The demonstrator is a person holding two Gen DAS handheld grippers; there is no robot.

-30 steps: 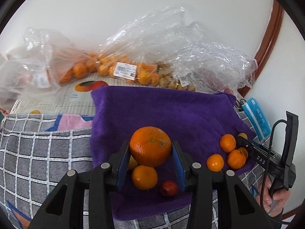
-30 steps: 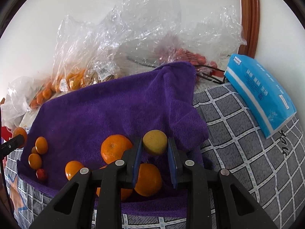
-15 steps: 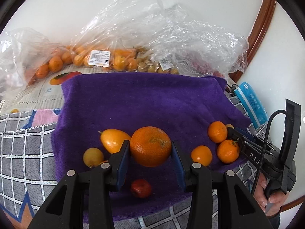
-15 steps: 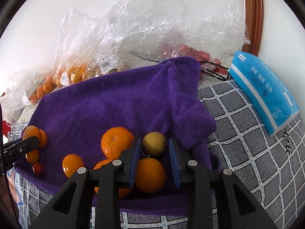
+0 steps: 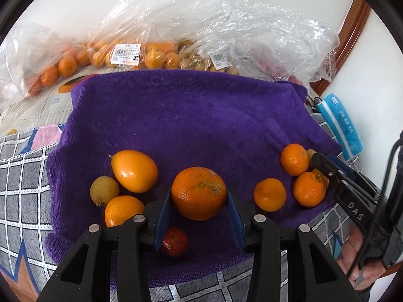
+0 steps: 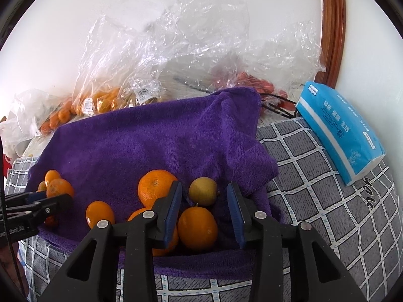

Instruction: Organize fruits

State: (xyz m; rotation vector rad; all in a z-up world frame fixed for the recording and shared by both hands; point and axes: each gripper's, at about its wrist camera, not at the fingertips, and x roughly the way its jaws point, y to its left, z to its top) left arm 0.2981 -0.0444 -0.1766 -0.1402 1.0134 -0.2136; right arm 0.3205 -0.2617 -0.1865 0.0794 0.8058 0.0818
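A purple towel (image 5: 191, 115) lies over the grey checked cover. My left gripper (image 5: 199, 198) is shut on a large orange (image 5: 199, 192), held just above the towel's near part. To its left lie an oval orange fruit (image 5: 134, 171), a small yellow-green fruit (image 5: 104, 190) and a mandarin (image 5: 123, 210); a small red fruit (image 5: 175, 241) sits below the jaws. My right gripper (image 6: 204, 198) is opening; a yellow-green fruit (image 6: 202, 191) rests on the towel (image 6: 161, 141) between its pads, untouched. Mandarins (image 6: 156, 187) (image 6: 197, 227) lie close by.
Clear plastic bags (image 5: 156, 52) of oranges and small fruit pile along the wall behind the towel. A blue tissue pack (image 6: 340, 128) leans at the right. A brown wooden frame (image 6: 332, 25) stands in the corner. A hand (image 5: 357, 259) holds the right gripper's handle.
The right gripper's jaws have parted and the yellow-green fruit they gripped now rests on the towel. The left gripper has carried the large orange lower over the towel.
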